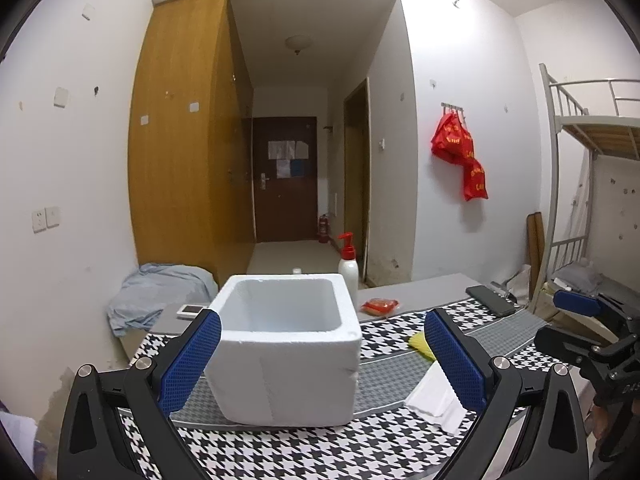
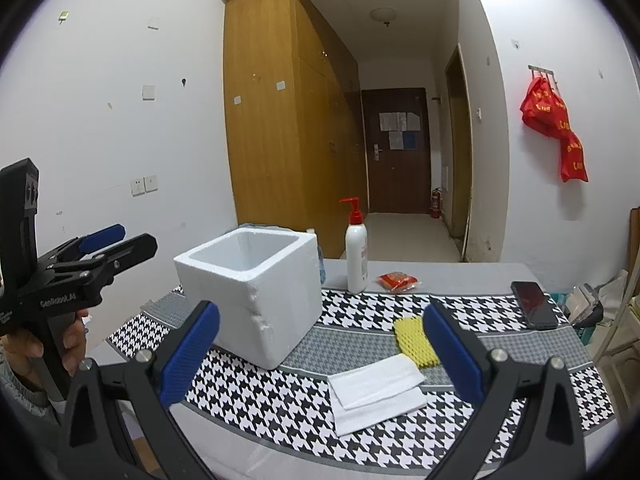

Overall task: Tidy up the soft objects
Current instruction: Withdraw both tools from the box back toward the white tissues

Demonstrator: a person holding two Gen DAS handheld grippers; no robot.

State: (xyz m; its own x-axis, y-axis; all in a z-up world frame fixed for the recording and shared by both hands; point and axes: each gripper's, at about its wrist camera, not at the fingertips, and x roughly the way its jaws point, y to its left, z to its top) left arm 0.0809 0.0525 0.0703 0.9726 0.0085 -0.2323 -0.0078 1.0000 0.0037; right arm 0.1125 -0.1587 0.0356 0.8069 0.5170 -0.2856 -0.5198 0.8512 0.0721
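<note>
Foam box (image 2: pixel 256 300) looks empty; I hold both grippers (image 1: pixel 320 354) (image 2: pixel 320 344) spread, gripping nothing. Yellow sponge (image 2: pixel 414 340) at 3 o'clock, white cloth (image 2: pixel 376 392) at 4: 0 of 2 stowed.

A houndstooth cloth (image 2: pixel 256 396) covers the worktop (image 2: pixel 460 274). On it sit a white foam box (image 2: pixel 264 292), a yellow sponge (image 2: pixel 412 340), folded white cloths (image 2: pixel 376 392), and a phone (image 2: pixel 534 304).

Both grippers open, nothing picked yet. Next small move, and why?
Probably lower the right gripper onto the folded white cloth: it lies between the open fingers, nearest, and the foam box looks empty. The yellow sponge can follow. The left gripper idles, open.
</note>
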